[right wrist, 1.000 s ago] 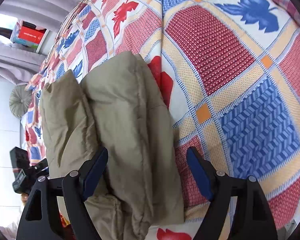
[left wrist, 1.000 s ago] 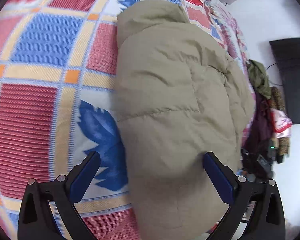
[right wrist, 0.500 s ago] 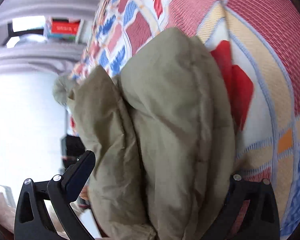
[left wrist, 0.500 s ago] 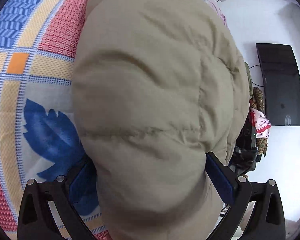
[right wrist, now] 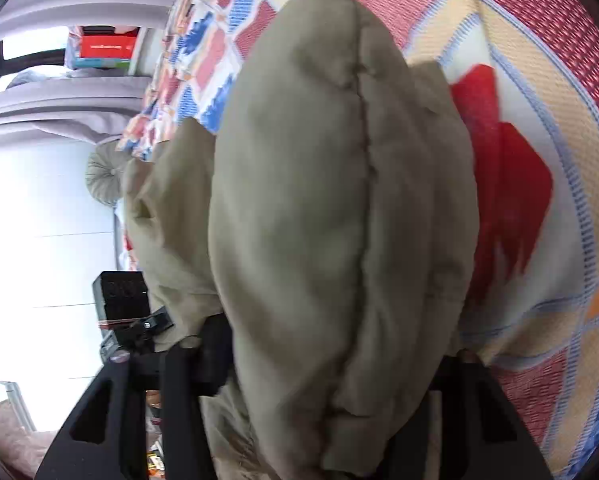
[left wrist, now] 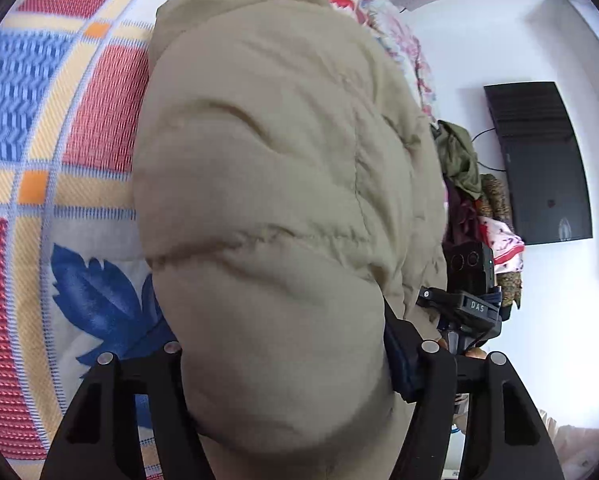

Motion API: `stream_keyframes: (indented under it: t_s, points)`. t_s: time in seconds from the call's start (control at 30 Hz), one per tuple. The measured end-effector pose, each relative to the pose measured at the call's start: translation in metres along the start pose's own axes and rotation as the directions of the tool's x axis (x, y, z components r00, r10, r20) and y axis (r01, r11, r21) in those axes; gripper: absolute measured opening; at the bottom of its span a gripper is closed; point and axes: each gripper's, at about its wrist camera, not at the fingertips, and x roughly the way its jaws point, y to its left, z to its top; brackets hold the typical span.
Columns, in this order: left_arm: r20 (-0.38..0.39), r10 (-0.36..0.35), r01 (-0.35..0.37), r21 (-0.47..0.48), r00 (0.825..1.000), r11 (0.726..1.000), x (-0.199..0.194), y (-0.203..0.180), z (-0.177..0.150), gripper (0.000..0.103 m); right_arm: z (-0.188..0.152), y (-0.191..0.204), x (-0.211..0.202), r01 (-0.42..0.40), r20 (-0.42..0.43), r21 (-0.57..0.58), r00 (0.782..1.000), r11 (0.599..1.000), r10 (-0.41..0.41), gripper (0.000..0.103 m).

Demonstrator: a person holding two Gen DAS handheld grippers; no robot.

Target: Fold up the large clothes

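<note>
- Puffy khaki jacket (left wrist: 283, 208) bundled on the patterned bedspread (left wrist: 51, 128), filling the middle of both wrist views, quilted seams bulging toward the lenses.
- Left gripper (left wrist: 283, 364) clamped on the near end of the jacket, padding swelling up between the black fingers; blue pad (left wrist: 397, 356) just visible pressed into the fabric on one side.
- Right gripper (right wrist: 331, 364) likewise bitten into the jacket (right wrist: 339, 208) at its own end, fingertips buried in padding, so the exact gap cannot be told, only that fabric fills it.
- Two grips on the same bundle: likely to lift or flip the thick folded mass as one piece without letting the layers slide apart.
- Slippery, springy fill; a risk of the fold puffing open once released.
- Beyond the jacket, bedspread (right wrist: 539, 80) in red, blue and cream squares with leaf prints.
- Past the jacket's far side in the left view: heap of clothes (left wrist: 471, 184), then a dark screen (left wrist: 539, 164) on a white wall.
- Behind the jacket in the right view: grey curtains (right wrist: 59, 96), red box (right wrist: 107, 46) by a window, round cushion (right wrist: 103, 176).
</note>
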Motion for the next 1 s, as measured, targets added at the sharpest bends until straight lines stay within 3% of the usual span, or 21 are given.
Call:
stream_keyframes:
  t_s: [0.23, 0.6, 0.8, 0.93, 1.0]
  points:
    - [0.102, -0.025, 0.02, 0.056, 0.994, 0.998, -0.068, -0.005, 0.031, 0.068, 0.017, 0.066, 0.02, -0.054, 0.007, -0.088, 0.998, 0.995, 0.055, 0.04]
    - [0.244, 0.089, -0.102, 0.038, 0.966, 0.994, -0.169, 0.056, 0.1, 0.068, 0.074, 0.157, 0.122, -0.117, -0.02, -0.178, 0.993, 0.977, 0.115, 0.04]
    - [0.263, 0.186, -0.182, -0.041, 0.947, 0.983, -0.174, 0.11, 0.118, 0.07, 0.089, 0.164, 0.176, -0.093, -0.038, -0.187, 0.995, 0.978, 0.088, 0.04]
    - [0.26, 0.284, -0.271, -0.087, 0.923, 0.959, -0.161, 0.137, 0.117, 0.084, 0.092, 0.156, 0.201, -0.029, -0.045, -0.188, 0.999, 0.982, 0.021, 0.04]
    - [0.274, 0.321, -0.311, -0.082, 0.907, 0.947, -0.152, 0.132, 0.113, 0.085, 0.093, 0.151, 0.208, -0.014, -0.047, -0.177, 0.999, 0.984, 0.006, 0.04]
